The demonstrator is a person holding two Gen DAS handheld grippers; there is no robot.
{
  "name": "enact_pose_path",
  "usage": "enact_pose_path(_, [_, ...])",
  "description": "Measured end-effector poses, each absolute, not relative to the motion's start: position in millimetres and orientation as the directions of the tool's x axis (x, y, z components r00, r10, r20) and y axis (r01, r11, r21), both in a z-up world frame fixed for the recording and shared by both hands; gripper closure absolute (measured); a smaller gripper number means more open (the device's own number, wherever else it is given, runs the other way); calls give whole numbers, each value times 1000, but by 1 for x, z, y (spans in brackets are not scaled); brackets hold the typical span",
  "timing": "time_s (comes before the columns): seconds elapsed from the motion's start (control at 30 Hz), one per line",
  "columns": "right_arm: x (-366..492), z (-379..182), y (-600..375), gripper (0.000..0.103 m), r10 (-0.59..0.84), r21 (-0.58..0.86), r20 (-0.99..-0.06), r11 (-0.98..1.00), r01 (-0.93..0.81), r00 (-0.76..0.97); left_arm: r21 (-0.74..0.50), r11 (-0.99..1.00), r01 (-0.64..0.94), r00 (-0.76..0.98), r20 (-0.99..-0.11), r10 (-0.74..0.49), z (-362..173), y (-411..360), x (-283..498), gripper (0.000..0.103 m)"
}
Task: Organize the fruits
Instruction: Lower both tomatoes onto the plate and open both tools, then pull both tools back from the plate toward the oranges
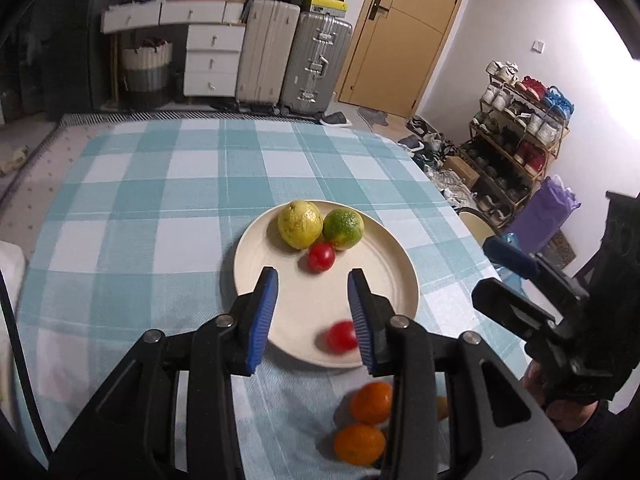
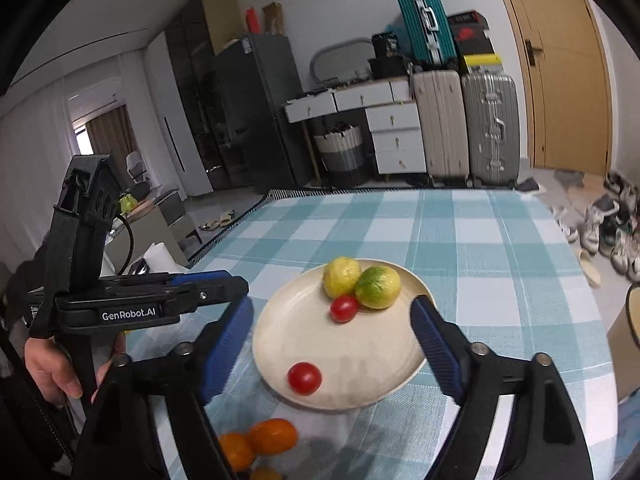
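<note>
Partly hidden behind the left gripper (image 1: 313, 276) finger, one red tomato (image 1: 342, 336) on the cream plate (image 1: 384, 248) looks blurred; oranges (image 2: 272, 436) on the checked cloth (image 2: 480, 240) are cut off below. Both claws stand wide apart, holding nothing; the right gripper (image 2: 332, 312) too. "GenRobot.AI" is readable on the left one.

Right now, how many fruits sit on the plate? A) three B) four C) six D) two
B: the plate holds a yellow fruit, a green one and two red tomatoes; the oranges lie off it on the cloth.
</note>
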State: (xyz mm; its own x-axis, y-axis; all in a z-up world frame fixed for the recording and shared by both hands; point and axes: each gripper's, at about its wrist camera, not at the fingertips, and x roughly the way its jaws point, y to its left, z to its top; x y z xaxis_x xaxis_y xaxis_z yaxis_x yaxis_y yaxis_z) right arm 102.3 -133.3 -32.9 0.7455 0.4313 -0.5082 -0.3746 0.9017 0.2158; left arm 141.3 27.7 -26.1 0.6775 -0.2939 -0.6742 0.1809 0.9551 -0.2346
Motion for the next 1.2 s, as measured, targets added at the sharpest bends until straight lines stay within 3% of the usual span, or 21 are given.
enact_pose_path(0.13, [81,-23,-128,15,424,182,-479,904,-386,768,-210,960,185,712,-645,-278,-10,21,114,41])
enact_pose_path(0.27, [60,-12,-126,13,434,167,-444,900,-403,784,-196,965,176,744,-615,-261,4,18,91,28])
enact_pose_path(0.3, [54,-9,-126,12,429,158,-434,902,-401,792,-191,968,165,753,-610,-248,7,18,85,21])
enact_pose_path(0.37, [45,-4,-126,9,418,149,-420,908,-393,806,-175,974,143,765,-605,-221,12,18,75,19])
enact_pose_path(0.47, [33,3,-130,5,423,168,-397,906,-388,815,-165,978,124,761,-617,-200,16,20,67,0])
enact_pose_path(0.67, [13,11,-136,1,408,175,-382,913,-369,829,-164,982,96,783,-597,-176,16,30,44,1])
enact_pose_path(1.2, [-15,-17,-142,1,456,214,-408,890,-403,791,-221,970,105,679,-696,-232,-47,32,40,1])
